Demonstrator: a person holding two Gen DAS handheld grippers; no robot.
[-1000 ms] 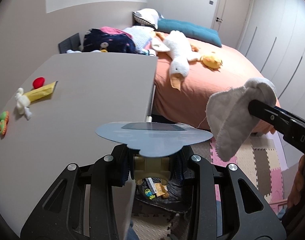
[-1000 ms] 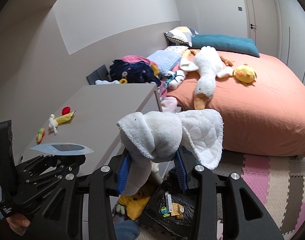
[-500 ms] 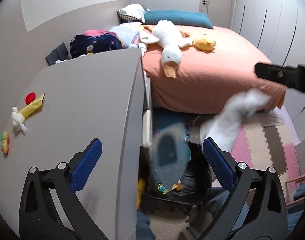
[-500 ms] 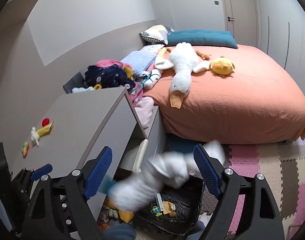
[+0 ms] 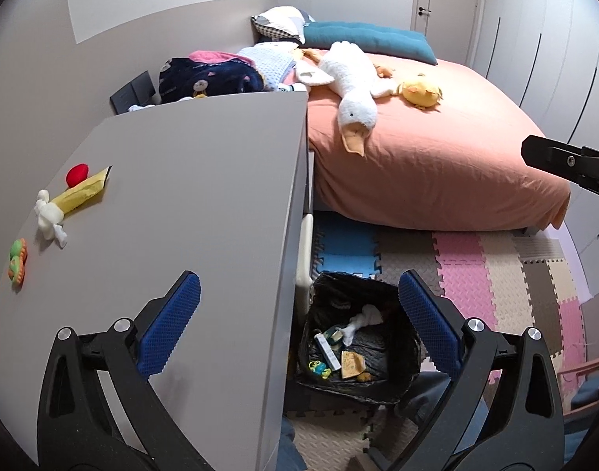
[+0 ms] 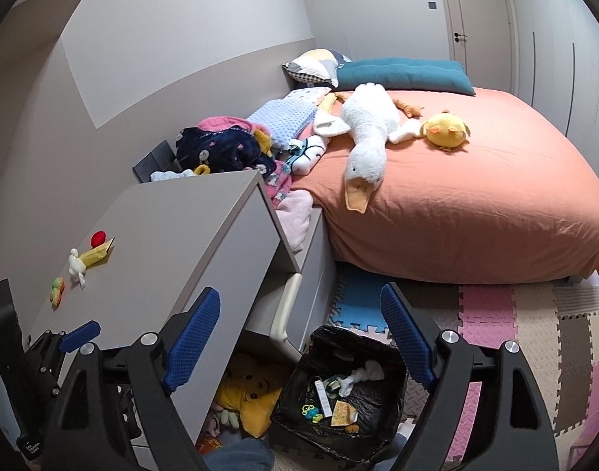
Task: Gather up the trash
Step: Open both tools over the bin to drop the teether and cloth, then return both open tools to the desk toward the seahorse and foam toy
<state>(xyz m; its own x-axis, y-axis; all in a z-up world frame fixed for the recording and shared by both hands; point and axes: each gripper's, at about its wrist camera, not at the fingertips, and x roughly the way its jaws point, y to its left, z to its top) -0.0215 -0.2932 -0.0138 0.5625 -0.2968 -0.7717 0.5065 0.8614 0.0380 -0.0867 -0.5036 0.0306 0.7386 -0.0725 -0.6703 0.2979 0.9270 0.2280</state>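
Note:
A bin lined with a black bag [image 5: 326, 286] [image 6: 381, 353] stands on the floor by the grey dresser. Inside lie a white cloth [image 5: 364, 320] [image 6: 362, 375], a white stick-shaped item [image 5: 326, 349], a yellow scrap [image 5: 352, 363] and a small green-yellow toy [image 5: 318, 367]. My left gripper [image 5: 299, 329] is open and empty, above the dresser edge and the bin. My right gripper [image 6: 299, 337] is open and empty, above the bin; one black finger [image 5: 566, 163] shows at the right of the left wrist view.
On the grey dresser top [image 5: 181, 196] lie a yellow wrapper with a white toy [image 5: 69, 202], a red ball [image 5: 76, 174] and an orange-green toy [image 5: 16, 263]. An orange bed [image 5: 436, 157] holds plush toys. Foam mats [image 5: 495, 274] cover the floor. A dresser drawer [image 6: 287, 306] stands open.
Both grippers opened. The flat blue piece fell from the left gripper and the white cloth from the right gripper into the bin; the cloth now lies there.

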